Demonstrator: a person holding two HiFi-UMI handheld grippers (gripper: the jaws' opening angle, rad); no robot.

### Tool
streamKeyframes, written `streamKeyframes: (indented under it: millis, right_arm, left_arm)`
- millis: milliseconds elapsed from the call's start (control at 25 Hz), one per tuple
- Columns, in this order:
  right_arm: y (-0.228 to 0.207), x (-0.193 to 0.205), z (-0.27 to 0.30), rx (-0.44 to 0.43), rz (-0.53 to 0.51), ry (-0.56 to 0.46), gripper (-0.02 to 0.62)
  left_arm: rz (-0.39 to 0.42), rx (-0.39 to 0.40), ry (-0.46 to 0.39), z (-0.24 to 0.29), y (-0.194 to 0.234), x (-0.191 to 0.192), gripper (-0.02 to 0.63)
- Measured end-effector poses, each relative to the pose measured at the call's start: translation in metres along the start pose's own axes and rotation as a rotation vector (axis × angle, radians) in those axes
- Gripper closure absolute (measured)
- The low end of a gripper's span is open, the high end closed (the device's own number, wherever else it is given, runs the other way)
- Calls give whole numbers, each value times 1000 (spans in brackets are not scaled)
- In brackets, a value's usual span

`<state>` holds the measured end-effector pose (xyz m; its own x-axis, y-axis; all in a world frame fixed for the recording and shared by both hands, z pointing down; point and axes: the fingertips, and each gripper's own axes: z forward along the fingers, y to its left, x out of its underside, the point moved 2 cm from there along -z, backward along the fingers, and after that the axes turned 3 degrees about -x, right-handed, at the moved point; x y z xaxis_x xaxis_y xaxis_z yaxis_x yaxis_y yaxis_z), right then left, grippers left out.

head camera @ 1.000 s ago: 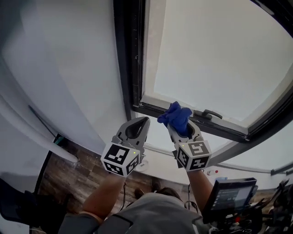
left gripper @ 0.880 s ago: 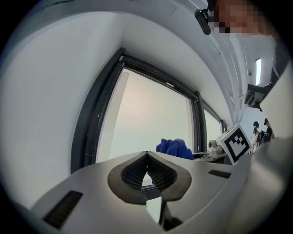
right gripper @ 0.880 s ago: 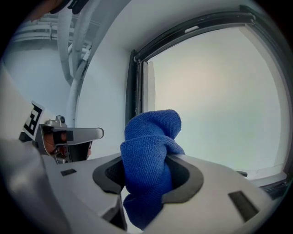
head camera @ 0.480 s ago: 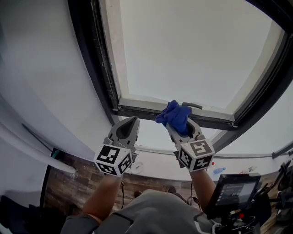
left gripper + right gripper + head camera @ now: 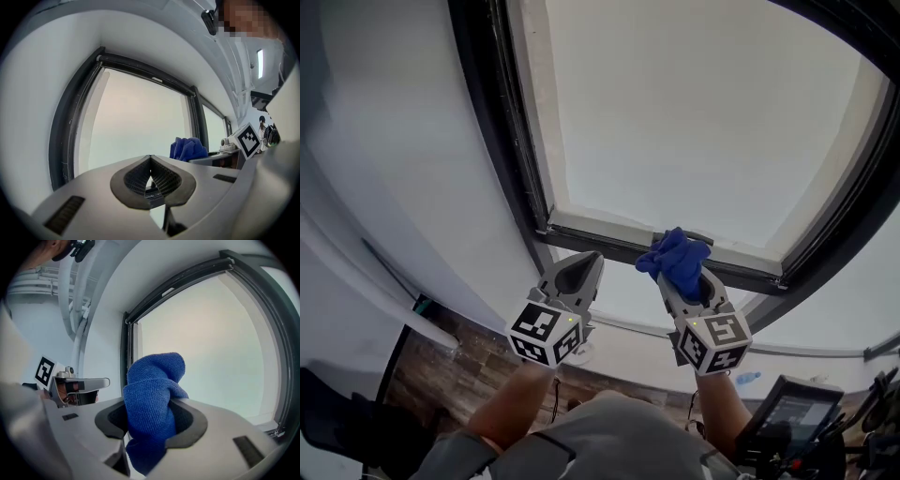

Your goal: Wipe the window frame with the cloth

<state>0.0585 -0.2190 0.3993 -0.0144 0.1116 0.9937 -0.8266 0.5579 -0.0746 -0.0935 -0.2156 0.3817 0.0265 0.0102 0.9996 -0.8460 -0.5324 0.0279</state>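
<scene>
The dark window frame (image 5: 502, 141) encloses a pale pane; its bottom rail (image 5: 600, 236) runs left to right just beyond both grippers. My right gripper (image 5: 682, 272) is shut on a bunched blue cloth (image 5: 675, 255), which sits against the bottom rail by the window handle (image 5: 698, 237). In the right gripper view the cloth (image 5: 152, 399) bulges out between the jaws, with the frame's upright (image 5: 125, 345) behind it. My left gripper (image 5: 584, 267) hangs just below the rail, shut with nothing in it. In the left gripper view its pads (image 5: 161, 178) meet and the cloth (image 5: 188, 149) shows to the right.
A white wall (image 5: 394, 141) flanks the window on the left. A white sill ledge (image 5: 628, 314) lies under the rail. Far below are a wood floor (image 5: 431, 375) and a dark screen (image 5: 787, 417) at the lower right.
The right gripper has carried the cloth a little to the right along the bottom rail. Both grippers sit lower in the head view, which has shifted.
</scene>
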Motion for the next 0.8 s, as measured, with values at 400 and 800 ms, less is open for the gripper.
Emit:
streamKeyframes:
  millis: [400, 800]
  right_arm:
    - [-15, 5, 4, -23, 22, 2, 394]
    - [-20, 6, 12, -32, 21, -1, 394]
  left_arm:
    - [15, -15, 18, 13, -9, 3, 600]
    - [9, -45, 13, 15, 1, 6, 600]
